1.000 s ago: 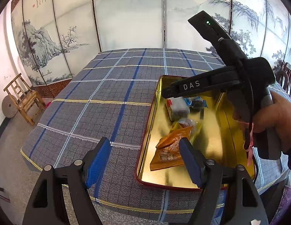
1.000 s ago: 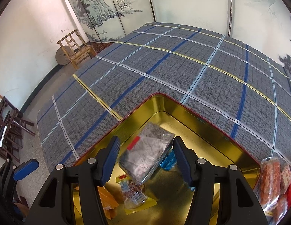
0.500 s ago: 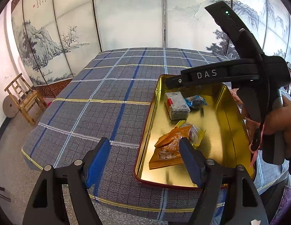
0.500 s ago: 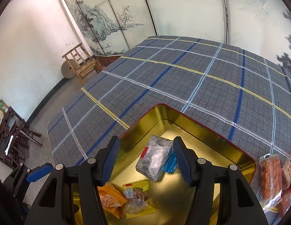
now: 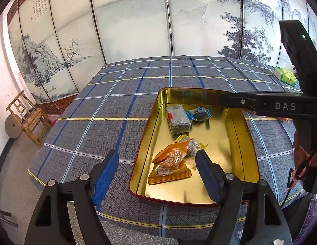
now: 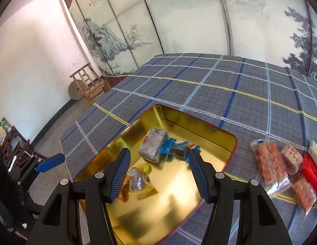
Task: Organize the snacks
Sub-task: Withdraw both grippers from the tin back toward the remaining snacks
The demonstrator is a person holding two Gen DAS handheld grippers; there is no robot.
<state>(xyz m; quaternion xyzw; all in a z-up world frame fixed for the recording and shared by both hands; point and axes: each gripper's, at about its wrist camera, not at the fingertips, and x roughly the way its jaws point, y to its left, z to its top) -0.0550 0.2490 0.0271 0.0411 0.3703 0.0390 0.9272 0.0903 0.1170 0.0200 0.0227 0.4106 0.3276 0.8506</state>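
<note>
A gold tin with a red rim (image 5: 248, 134) lies on the plaid cloth. Inside it are a grey packet (image 5: 177, 120), a blue-wrapped sweet (image 5: 199, 114), an orange packet (image 5: 170, 160) and a small clear-wrapped sweet (image 5: 191, 145). My left gripper (image 5: 157, 173) hangs open above the tin's near end, holding nothing. The right gripper (image 6: 158, 167) is open and empty too, raised above the tin (image 6: 219, 130); the grey packet (image 6: 152, 147) and blue sweet (image 6: 178, 150) lie below it. Its black body (image 5: 281, 106) crosses the tin's far right corner in the left wrist view.
Several orange and red snack packets (image 6: 270, 163) lie on the cloth right of the tin. A green packet (image 5: 285, 75) sits at the table's far right. A wooden chair (image 6: 89, 85) and painted screens stand beyond the table.
The right gripper has lifted and drawn back to the right, away from the grey packet that was between its fingers; the packet now lies in the tin. The left gripper has barely shifted.
</note>
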